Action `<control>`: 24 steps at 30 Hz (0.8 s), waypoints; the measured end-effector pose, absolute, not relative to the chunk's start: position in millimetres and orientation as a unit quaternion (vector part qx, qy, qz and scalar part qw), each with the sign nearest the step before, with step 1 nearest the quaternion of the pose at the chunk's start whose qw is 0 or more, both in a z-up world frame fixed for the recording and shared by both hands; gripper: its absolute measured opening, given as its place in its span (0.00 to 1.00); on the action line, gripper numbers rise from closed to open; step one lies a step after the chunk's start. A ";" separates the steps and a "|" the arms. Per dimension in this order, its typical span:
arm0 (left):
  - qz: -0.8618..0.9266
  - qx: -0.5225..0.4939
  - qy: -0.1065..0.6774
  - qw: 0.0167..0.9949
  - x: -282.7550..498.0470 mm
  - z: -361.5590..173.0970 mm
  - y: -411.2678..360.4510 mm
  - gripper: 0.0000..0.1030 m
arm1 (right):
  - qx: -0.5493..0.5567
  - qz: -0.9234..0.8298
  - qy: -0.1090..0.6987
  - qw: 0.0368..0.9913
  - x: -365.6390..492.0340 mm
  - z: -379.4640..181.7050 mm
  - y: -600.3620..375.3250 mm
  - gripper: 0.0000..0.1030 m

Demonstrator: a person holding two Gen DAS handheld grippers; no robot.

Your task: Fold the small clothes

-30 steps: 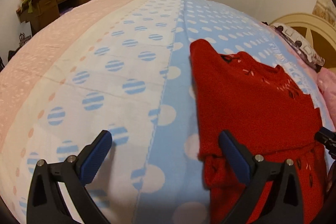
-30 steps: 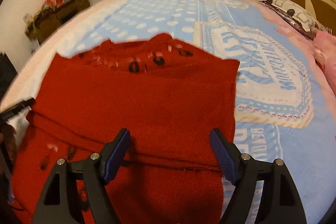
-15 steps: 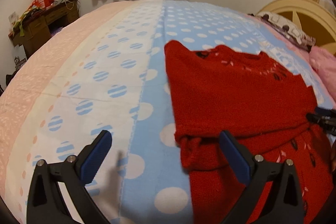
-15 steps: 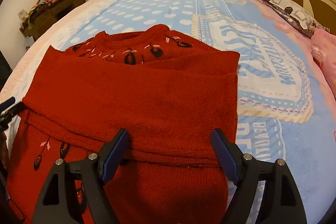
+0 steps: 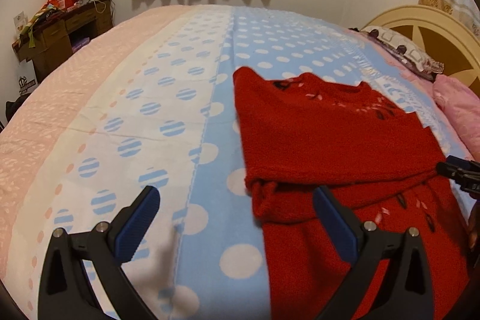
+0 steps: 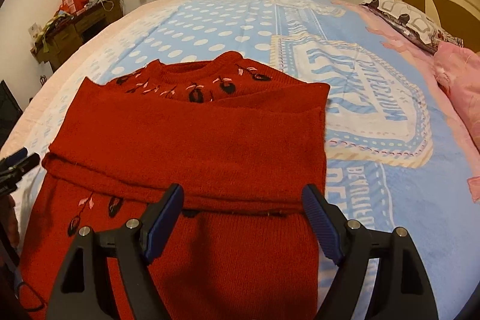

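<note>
Bedspread (image 6: 375,98) print mirrored, "BEVERLY" partly legible beside red sweater (image 6: 192,146).

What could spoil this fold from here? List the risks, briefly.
1. Both the left gripper and the right gripper are open and hold nothing, so the sleeves folded across the red sweater are unpinned and may slip as it is lifted.
2. The sweater's left side looks bunched; folding over it could lock in a lump.
3. The soft bedspread may wrinkle underneath and skew the fold.
</note>
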State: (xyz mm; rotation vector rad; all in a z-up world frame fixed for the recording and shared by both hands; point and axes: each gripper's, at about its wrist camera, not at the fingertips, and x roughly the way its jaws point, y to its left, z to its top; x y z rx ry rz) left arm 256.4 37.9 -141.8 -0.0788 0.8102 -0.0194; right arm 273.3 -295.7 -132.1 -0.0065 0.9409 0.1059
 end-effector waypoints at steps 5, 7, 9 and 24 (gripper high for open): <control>-0.023 -0.039 0.376 0.925 232.5 -125.6 36.4 1.00 | 0.013 0.065 0.453 0.889 255.4 -127.0 -292.9 0.79; -0.024 -0.038 0.370 0.928 221.4 -120.4 36.3 1.00 | 0.014 0.068 0.451 0.890 245.6 -125.3 -291.2 0.79; -0.028 -0.038 0.363 0.931 208.8 -115.7 36.5 1.00 | 0.018 0.076 0.453 0.888 234.4 -125.5 -289.0 0.79; -0.053 -0.032 0.364 0.929 141.8 -112.9 24.2 1.00 | 0.011 0.095 0.460 0.883 156.4 -128.9 -286.8 0.80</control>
